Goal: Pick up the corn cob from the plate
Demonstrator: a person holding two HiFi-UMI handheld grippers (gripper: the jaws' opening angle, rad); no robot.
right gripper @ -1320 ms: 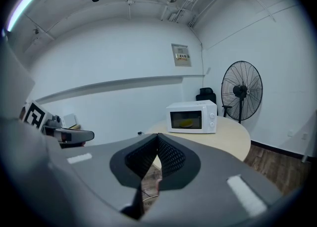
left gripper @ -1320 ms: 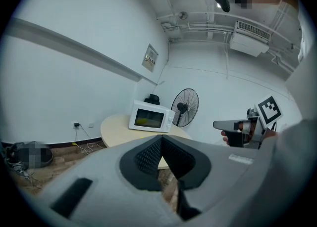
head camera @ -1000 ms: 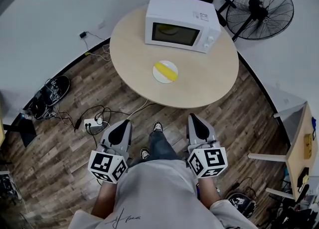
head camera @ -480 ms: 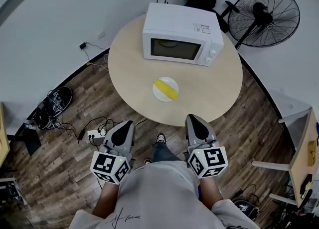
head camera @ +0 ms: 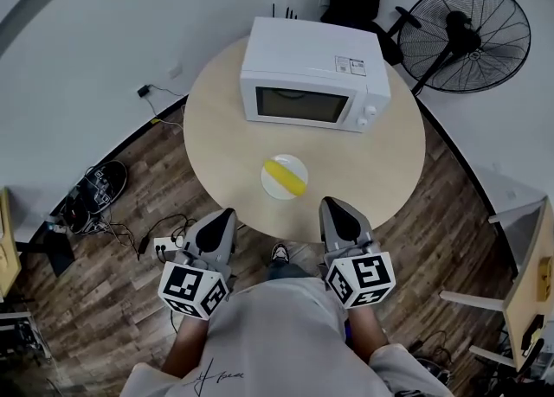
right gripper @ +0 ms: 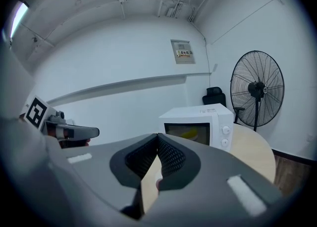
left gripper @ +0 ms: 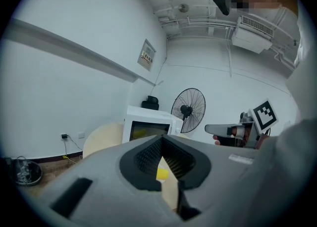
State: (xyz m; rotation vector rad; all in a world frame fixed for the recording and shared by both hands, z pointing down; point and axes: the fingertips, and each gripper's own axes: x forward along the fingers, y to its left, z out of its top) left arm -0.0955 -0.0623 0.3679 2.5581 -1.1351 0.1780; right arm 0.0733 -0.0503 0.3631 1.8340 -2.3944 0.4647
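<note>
Left gripper (head camera: 226, 213) and right gripper (head camera: 330, 203): jaws together, empty, at the table's (head camera: 385, 170) near edge. Corn cob (head camera: 286, 176) lies on plate (head camera: 271, 182) beyond, bare tabletop between.

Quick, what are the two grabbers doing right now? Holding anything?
Left gripper: closed, holding nothing.
Right gripper: closed, holding nothing.

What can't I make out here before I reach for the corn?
- Corn cob: left gripper view, only a yellow sliver shows; the left gripper covers the rest.
- Corn cob: right gripper view, hidden behind the right gripper.
- Microwave interior: head view, door glass too dark.
- Print on the microwave's label: head view, too small.
</note>
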